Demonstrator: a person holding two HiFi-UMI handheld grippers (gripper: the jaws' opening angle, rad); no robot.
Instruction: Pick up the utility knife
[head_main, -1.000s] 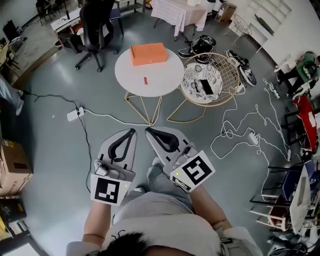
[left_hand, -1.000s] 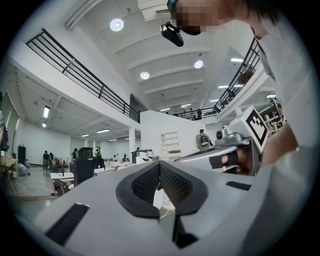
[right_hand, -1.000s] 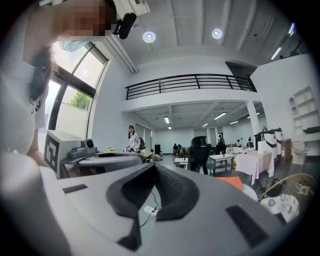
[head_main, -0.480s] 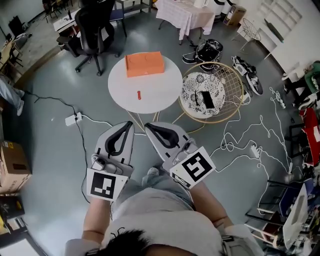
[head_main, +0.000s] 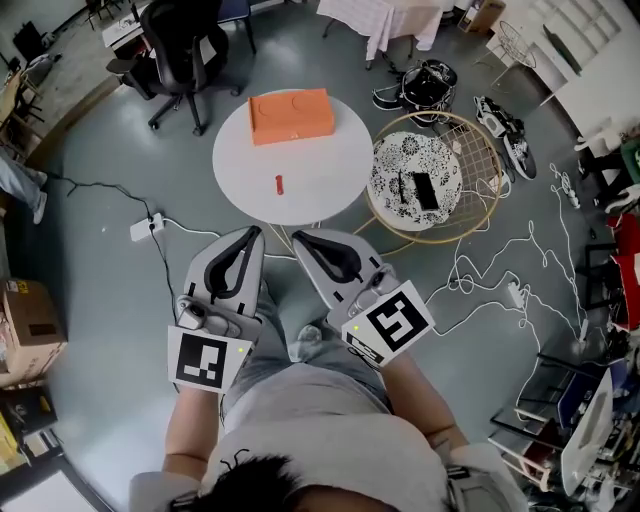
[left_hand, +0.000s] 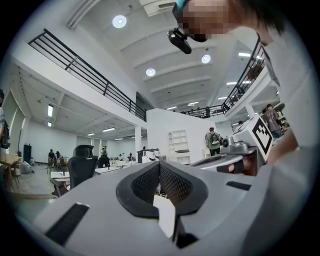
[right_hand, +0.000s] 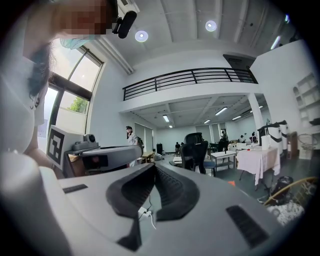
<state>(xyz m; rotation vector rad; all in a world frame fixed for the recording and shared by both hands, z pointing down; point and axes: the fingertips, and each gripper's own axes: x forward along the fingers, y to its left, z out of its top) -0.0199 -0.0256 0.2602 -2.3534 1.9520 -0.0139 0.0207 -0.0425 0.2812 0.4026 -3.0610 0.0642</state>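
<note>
Well ahead of the person, the small red utility knife (head_main: 279, 184) lies near the middle of the round white counter (head_main: 325, 165), apart from the flat orange box (head_main: 291, 115) that sits toward the counter's far edge. The left hand-held gripper (head_main: 252, 232) (left_hand: 159, 162) is closed, its black-padded jaws meeting at the tips with nothing between them. The right hand-held gripper (head_main: 298, 236) (right_hand: 152, 165), just beside it, is likewise closed and empty. Both are held over the grey floor (head_main: 90, 300), short of the counter. A round wire-framed side table (head_main: 482, 150) stands just to the right of the counter, and a black office chair (head_main: 185, 40) stands beyond it.
</note>
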